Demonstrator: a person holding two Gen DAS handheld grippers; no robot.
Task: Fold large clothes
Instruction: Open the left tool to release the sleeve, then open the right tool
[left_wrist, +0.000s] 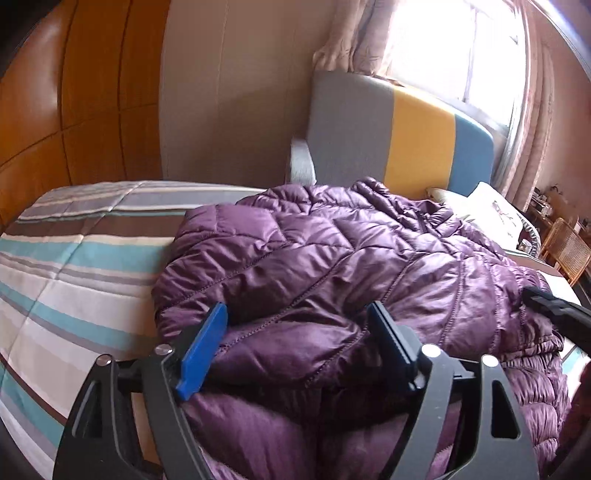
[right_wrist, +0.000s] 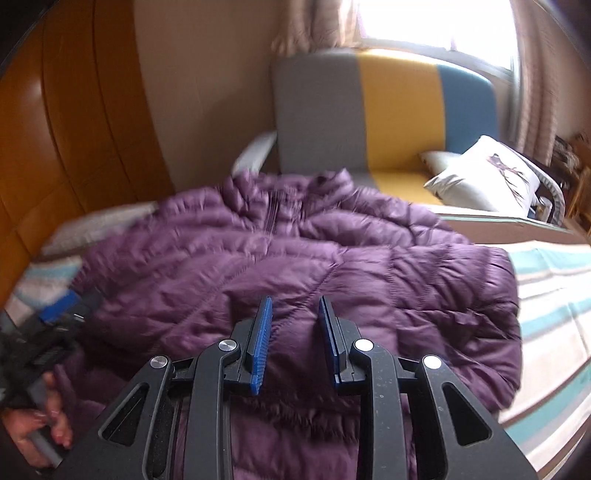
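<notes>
Left claw: spread wide, nothing gripped, over near hem of purple jacket. Right claw: parted, empty. Jacket laid across striped bed. Step judged: pre-fold positioning. Hem grip required next.

Striped bedspread on bed; grey-yellow-blue headboard; white pillow; curtained window; wooden wardrobe.
</notes>
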